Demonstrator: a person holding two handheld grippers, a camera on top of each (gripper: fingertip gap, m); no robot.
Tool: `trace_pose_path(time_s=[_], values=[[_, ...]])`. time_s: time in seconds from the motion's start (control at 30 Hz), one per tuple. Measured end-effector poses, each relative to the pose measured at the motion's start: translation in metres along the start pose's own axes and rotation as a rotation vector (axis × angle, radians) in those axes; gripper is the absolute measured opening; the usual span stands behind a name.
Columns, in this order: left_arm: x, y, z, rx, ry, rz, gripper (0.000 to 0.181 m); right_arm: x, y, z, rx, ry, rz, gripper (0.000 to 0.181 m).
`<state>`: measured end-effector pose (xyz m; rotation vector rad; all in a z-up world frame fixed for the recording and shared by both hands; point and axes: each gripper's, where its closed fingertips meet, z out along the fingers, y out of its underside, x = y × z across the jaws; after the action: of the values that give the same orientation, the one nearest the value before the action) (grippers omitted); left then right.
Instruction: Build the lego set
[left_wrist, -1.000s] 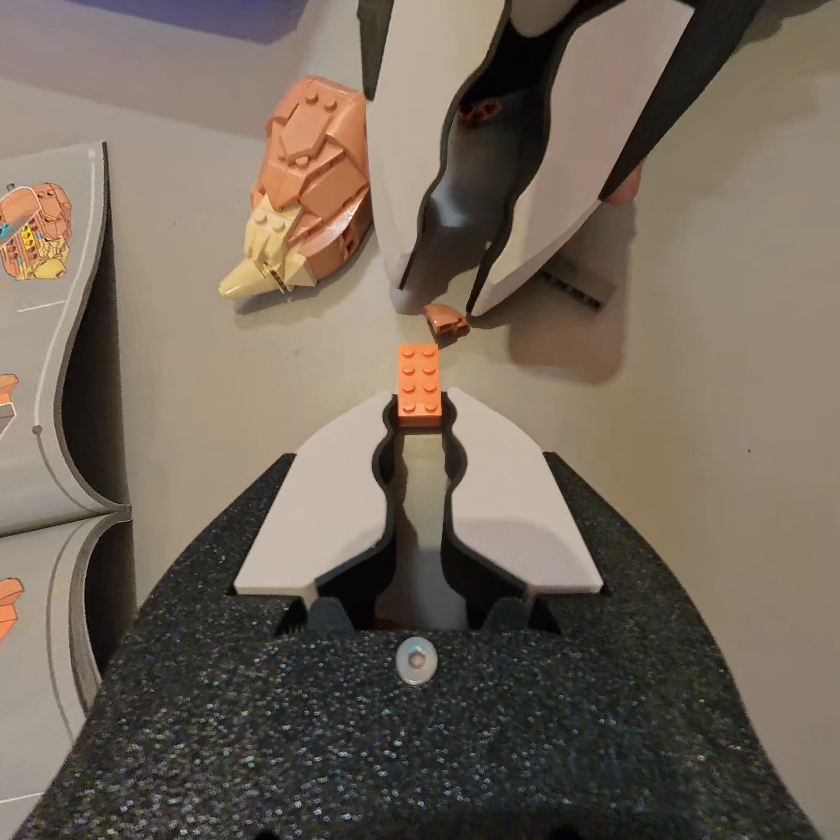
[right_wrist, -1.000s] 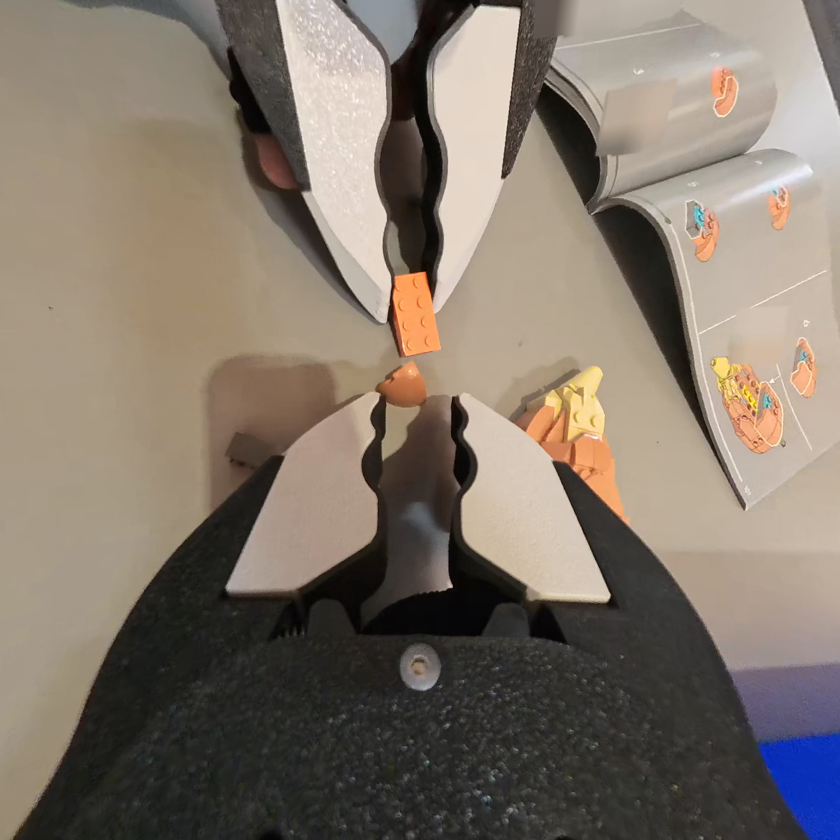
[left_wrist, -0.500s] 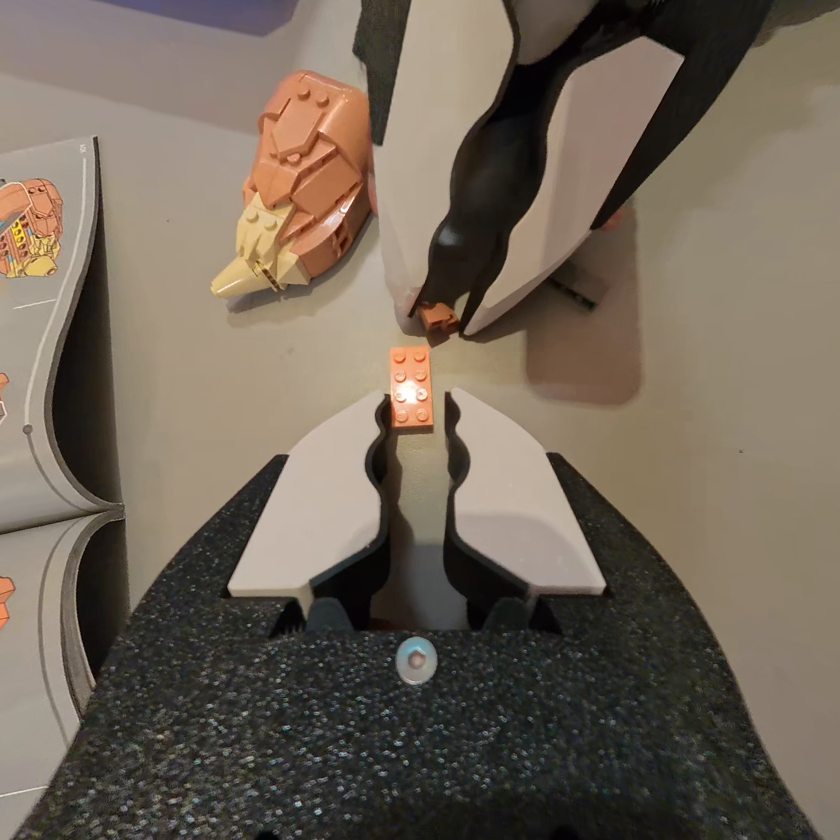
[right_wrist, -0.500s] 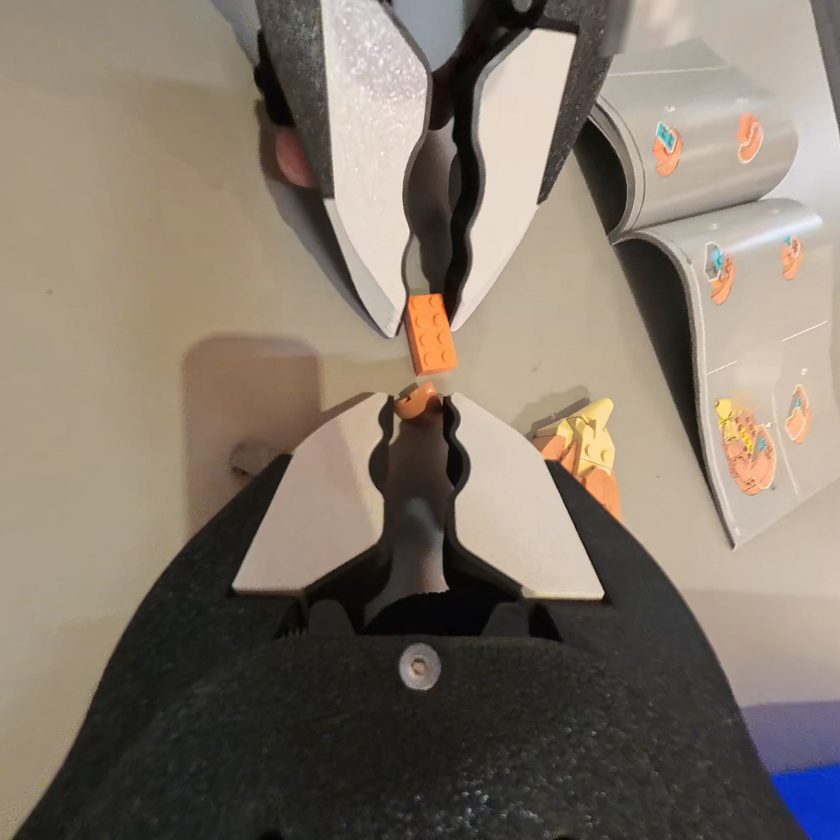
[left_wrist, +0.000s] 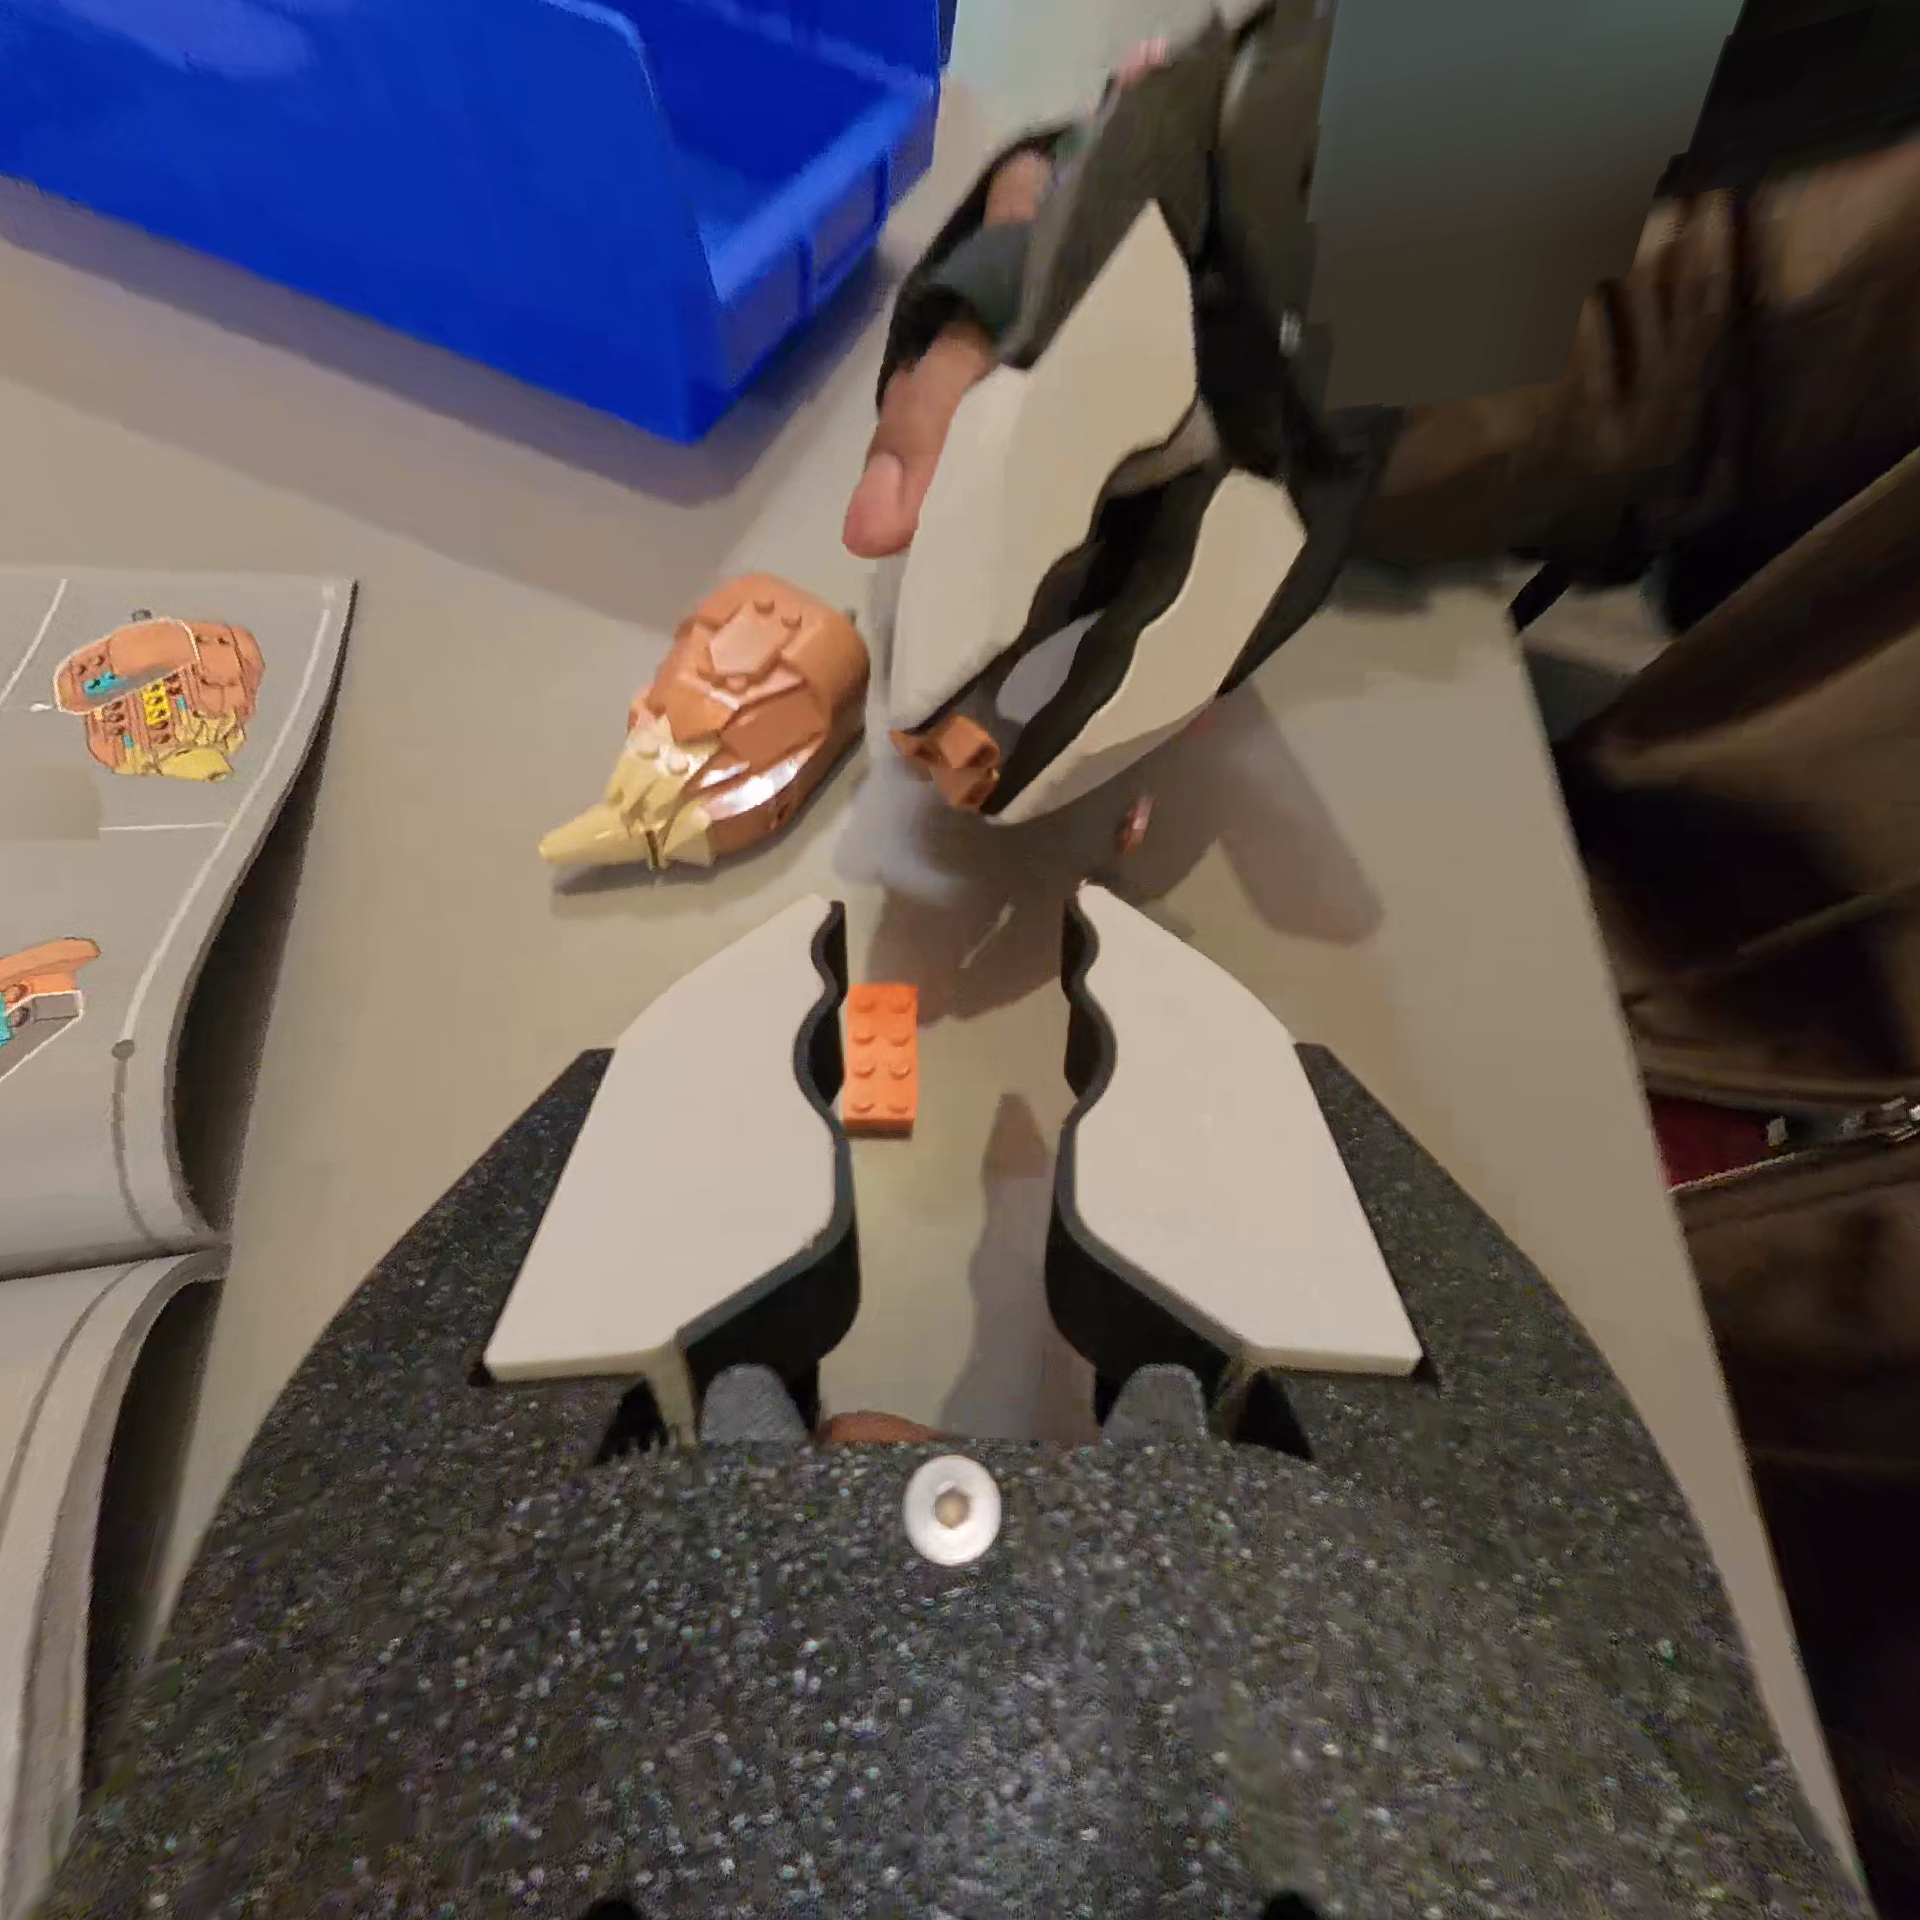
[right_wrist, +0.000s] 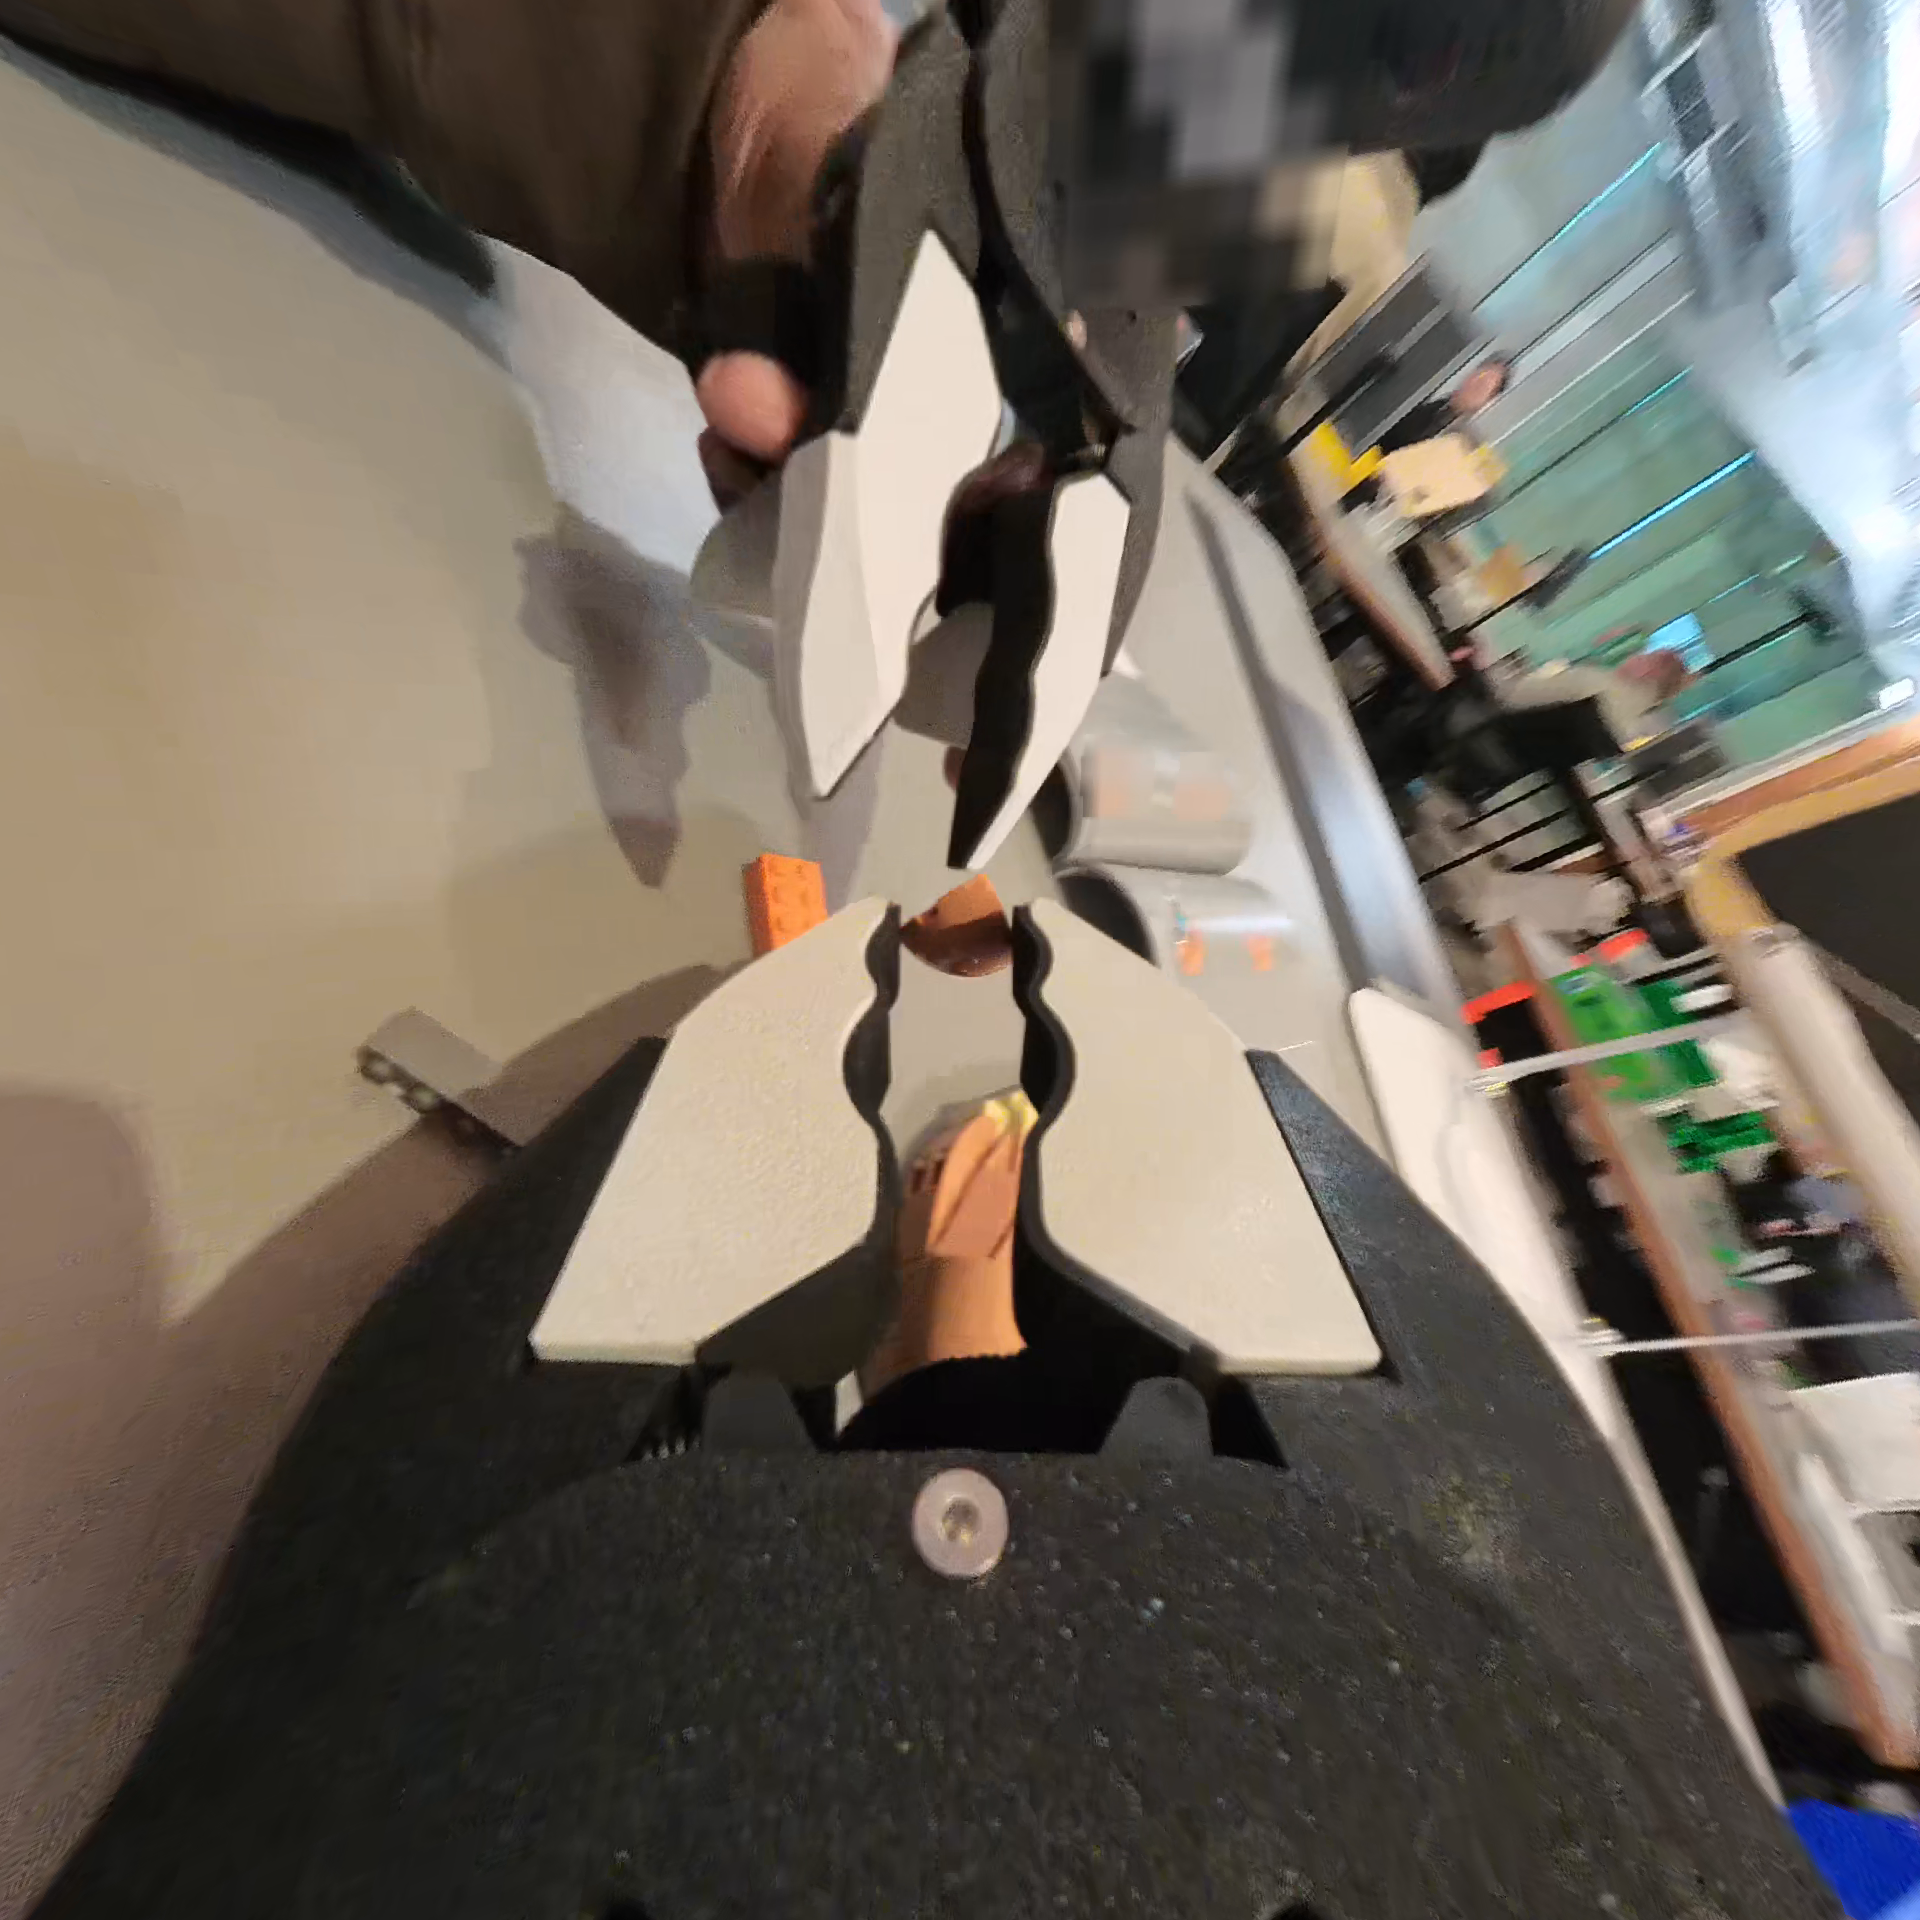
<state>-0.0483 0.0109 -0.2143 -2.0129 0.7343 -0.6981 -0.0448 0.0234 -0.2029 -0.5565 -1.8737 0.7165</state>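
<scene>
My left gripper (left_wrist: 956, 914) is open above the table. An orange two-by-four plate (left_wrist: 881, 1060) lies flat on the table between its fingers, close to the left finger. My right gripper (right_wrist: 956, 920) is shut on a small brown rounded piece (right_wrist: 956, 925) and holds it off the table, tilted. In the left wrist view the right gripper (left_wrist: 961, 779) hangs beyond my left fingertips with the brown piece (left_wrist: 951, 764) at its tips. The partly built brown and tan model (left_wrist: 717, 727) lies on the table to the left of it. The right wrist view shows the left gripper (right_wrist: 894, 821) open and the orange plate (right_wrist: 784, 899).
An open instruction booklet (left_wrist: 135, 831) lies at the left. A blue bin (left_wrist: 468, 187) stands at the back left. A small grey piece (right_wrist: 426, 1060) lies on the table left of my right gripper. A person's sleeve (left_wrist: 1714, 727) fills the right side. The tips of both grippers are at nearly the same place.
My left gripper has opened, let go of the orange plate and drawn back; the plate now lies on the table. My right gripper has lifted and tilted with the brown piece.
</scene>
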Motion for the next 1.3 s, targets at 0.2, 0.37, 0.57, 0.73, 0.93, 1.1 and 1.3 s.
trace_pose_path(time_s=[0.2,0.37,0.57,0.73,0.93,1.1,1.3], values=[[0.004,-0.021,0.002,0.156,0.136,-0.252,0.040,0.005,-0.014,-0.006,0.042,0.149,-0.292,0.020],[0.015,-0.029,0.003,0.204,0.243,-0.334,0.040,0.002,-0.019,-0.005,0.035,0.203,-0.429,0.020],[0.022,-0.029,0.006,0.201,0.293,-0.351,0.030,-0.004,-0.022,-0.003,0.031,0.212,-0.527,0.020],[0.019,-0.029,0.007,0.220,0.295,-0.350,0.019,-0.004,-0.021,-0.002,0.031,0.212,-0.511,0.021],[0.014,-0.038,0.000,0.301,0.277,-0.307,0.018,0.008,-0.025,-0.009,0.078,0.228,-0.295,0.034],[0.018,-0.046,-0.005,0.364,0.273,-0.222,0.018,0.014,-0.028,-0.010,0.093,0.223,-0.148,0.038],[0.022,-0.049,-0.001,0.387,0.254,-0.150,0.018,0.011,-0.026,-0.006,0.067,0.230,-0.153,0.035]])
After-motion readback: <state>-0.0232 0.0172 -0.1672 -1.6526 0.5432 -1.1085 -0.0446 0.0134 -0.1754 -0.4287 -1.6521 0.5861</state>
